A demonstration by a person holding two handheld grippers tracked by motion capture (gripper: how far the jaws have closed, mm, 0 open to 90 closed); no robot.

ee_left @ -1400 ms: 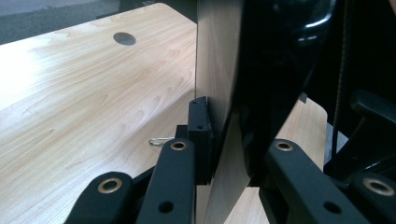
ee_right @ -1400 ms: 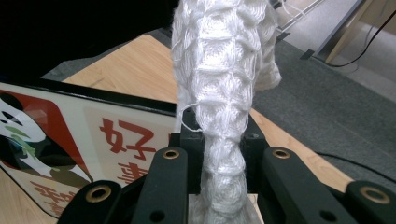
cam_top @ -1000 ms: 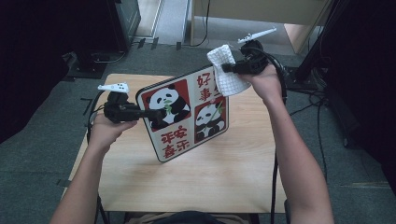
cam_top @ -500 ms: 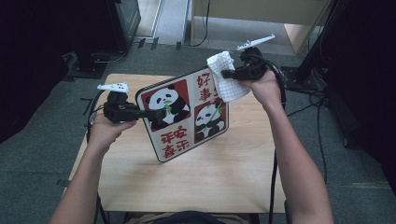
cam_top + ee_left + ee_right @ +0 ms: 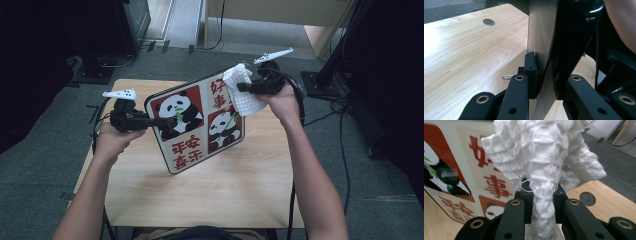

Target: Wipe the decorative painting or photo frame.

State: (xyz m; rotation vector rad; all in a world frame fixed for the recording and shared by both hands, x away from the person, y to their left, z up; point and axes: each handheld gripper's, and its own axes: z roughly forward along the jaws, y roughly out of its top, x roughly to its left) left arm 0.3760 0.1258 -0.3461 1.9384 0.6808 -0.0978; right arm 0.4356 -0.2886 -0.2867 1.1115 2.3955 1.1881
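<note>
High view: a light wooden table (image 5: 200,195) on grey carpet. The left gripper (image 5: 167,121) clamps the left edge of a tilted panda board (image 5: 200,125); the right gripper (image 5: 242,87) pinches a white cloth (image 5: 242,97) against the board's upper right corner.

Left gripper view: the board's edge (image 5: 544,50) sits between pressed pads.

Right gripper view: the cloth (image 5: 544,165) rises from closed jaws, board just beyond it.

a light wooden table (image 5: 210,200) carries the scene; the panda board (image 5: 197,125) rests its lower corner on it toward 12 o'clock of the tabletop's middle.
</note>
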